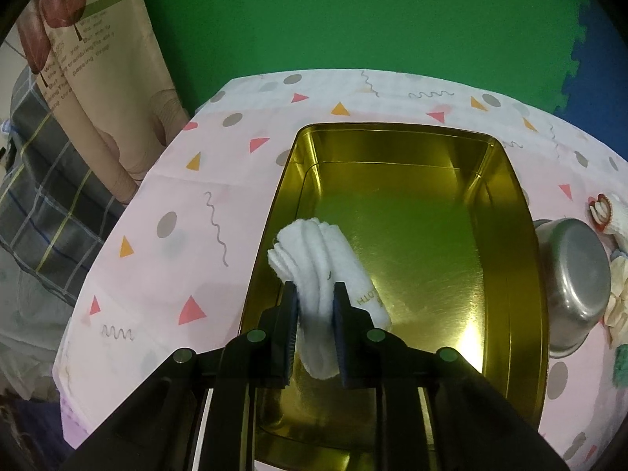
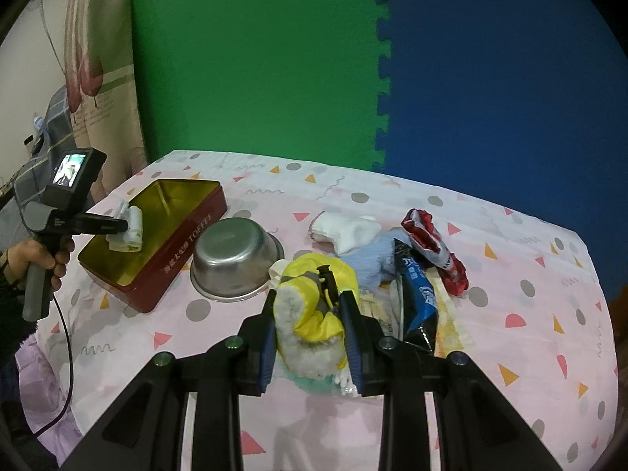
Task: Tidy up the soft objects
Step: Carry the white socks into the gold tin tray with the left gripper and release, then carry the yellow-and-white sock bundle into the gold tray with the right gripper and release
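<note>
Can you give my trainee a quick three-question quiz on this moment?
1. True or false: the rolled white cloth between the left gripper fingers is over the gold tin.
2. What does the right gripper hold? A) the yellow fleece-lined item B) the blue packet C) the red wrapper
3. Fill in: the steel bowl sits ____ the tin, on the tablecloth.

Key: 1 true; 2 A; 3 beside
</note>
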Demonstrator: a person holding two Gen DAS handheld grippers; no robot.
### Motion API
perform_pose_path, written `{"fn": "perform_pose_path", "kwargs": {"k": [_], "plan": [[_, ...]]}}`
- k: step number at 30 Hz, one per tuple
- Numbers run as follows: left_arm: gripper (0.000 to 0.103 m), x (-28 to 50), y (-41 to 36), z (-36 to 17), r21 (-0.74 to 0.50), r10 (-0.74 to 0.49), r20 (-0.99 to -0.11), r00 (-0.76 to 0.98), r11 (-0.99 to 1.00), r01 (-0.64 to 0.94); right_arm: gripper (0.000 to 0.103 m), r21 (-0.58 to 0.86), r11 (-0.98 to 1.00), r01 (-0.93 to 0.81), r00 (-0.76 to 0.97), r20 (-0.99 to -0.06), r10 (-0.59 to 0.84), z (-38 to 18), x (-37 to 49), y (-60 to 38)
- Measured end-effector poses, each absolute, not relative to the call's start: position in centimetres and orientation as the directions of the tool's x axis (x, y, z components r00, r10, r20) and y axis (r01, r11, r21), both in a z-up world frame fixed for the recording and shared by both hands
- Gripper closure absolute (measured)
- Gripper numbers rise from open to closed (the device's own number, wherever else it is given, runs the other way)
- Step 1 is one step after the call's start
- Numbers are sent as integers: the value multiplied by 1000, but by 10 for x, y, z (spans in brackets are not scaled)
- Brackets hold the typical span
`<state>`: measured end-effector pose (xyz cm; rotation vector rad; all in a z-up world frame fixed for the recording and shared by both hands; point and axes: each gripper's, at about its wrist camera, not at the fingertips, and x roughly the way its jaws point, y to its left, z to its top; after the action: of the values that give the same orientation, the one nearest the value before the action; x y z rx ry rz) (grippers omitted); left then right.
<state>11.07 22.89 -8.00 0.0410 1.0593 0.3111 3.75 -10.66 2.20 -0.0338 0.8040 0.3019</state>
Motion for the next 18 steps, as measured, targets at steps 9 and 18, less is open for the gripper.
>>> {"fn": "perform_pose_path", "kwargs": {"k": [9,18], "plan": [[80,109,235,-82,195,284,-846,451,952,-234,73,83,951,-298,640,-722,264,18,39,-94],[67,106,237,-81,182,272,-841,468,956,-228,73,77,945,-318,633,-725,272,17,41,-84]]}}
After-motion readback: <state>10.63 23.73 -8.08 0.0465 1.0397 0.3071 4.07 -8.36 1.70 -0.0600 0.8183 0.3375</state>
